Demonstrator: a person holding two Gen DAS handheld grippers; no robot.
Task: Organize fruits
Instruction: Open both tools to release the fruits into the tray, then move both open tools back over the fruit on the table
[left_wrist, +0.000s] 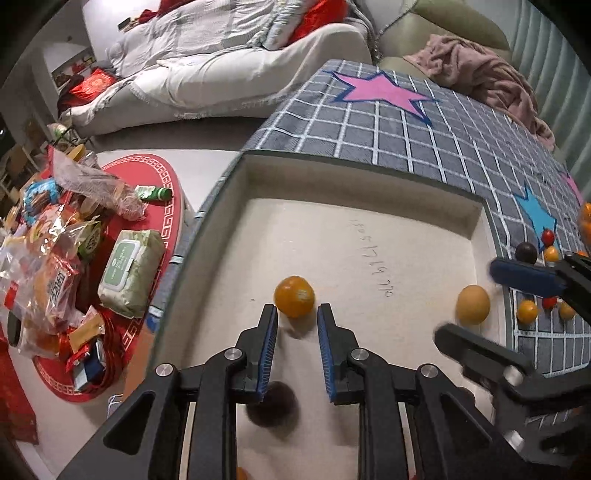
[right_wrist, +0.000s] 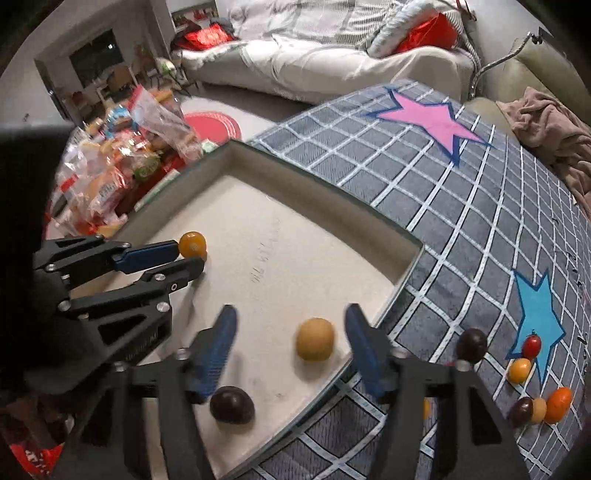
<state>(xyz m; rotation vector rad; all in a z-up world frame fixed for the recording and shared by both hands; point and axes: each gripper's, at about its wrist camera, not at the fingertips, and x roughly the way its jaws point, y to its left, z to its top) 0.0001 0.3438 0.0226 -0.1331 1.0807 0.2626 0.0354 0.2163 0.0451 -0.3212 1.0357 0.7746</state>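
- Cherry tomatoes are being sorted: three sit in or over a shallow white tray (right_wrist: 325, 218) on a grey checked blanket (right_wrist: 461, 236) with stars. More lie loose on the blanket (right_wrist: 520, 370) to the right of the tray.
- The left gripper (left_wrist: 295, 308) appears to pinch an orange cherry tomato (left_wrist: 294, 301) at its very fingertips, low over the tray floor.
- The right gripper (right_wrist: 290, 312) has its jaws spread wide. A yellow cherry tomato (right_wrist: 315, 339) rests on the tray between them, touched by neither pad.
- A dark purple cherry tomato (right_wrist: 232, 404) lies on the tray near its front edge.
- Handling, as a judgement: the tomatoes are light, round, smooth-skinned and soft. They likely roll easily and bruise or split under a hard squeeze. A gentle grip across the widest part, deeper in the pads than the tips, seems safest.
- The right wrist view shows the loose tomatoes clearly, and the left gripper from the side.
- The left wrist view shows the gap between the left pads head-on, and a pack of wipes (left_wrist: 129, 271) and snack bags (left_wrist: 55, 266) on the floor.
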